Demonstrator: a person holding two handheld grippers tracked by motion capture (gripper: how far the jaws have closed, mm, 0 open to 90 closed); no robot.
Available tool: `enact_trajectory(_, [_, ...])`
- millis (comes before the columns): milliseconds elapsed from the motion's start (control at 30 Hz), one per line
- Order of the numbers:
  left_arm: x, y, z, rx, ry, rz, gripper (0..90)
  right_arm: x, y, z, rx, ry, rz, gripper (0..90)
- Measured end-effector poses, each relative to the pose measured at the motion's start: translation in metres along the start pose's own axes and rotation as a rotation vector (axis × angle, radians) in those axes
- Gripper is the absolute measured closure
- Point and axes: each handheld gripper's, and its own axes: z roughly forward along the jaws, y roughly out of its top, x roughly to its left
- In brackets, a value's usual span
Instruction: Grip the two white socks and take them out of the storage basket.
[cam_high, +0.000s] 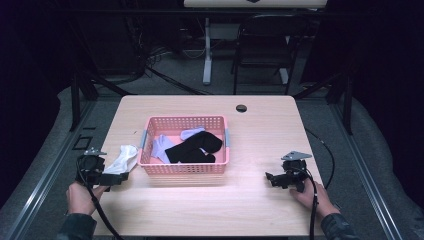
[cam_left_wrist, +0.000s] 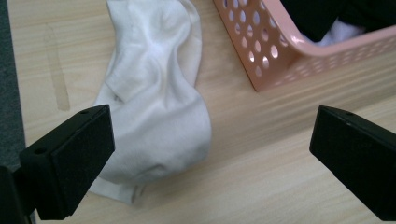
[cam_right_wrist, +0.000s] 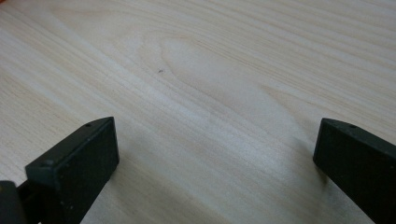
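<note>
white sock (cam_left_wrist: 154, 107) lies flat beside the pink basket (cam_left_wrist: 261, 60), left tool (cam_left_wrist: 210, 158) wide open over it.

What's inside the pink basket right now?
The pink basket holds a black sock lying over pale lavender-white socks, one poking out behind it. Whatever sits beneath the black sock is covered.

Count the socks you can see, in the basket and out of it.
4: white sock on the table left of the pink basket; black sock and two pale socks inside. More may be hidden underneath.
</note>
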Motion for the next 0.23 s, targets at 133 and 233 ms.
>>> enact_trajectory(133, [-0.004, -0.018, 0.004, -0.005, 0.003, -0.006, 0.0, 0.000, 0.000, 0.000, 0.000, 0.000, 0.000, 0.0])
enact_trajectory(233, [-0.005, -0.028, 0.008, 0.014, 0.025, -0.008, 0.0, 0.000, 0.000, 0.000, 0.000, 0.001, 0.000, 0.0])
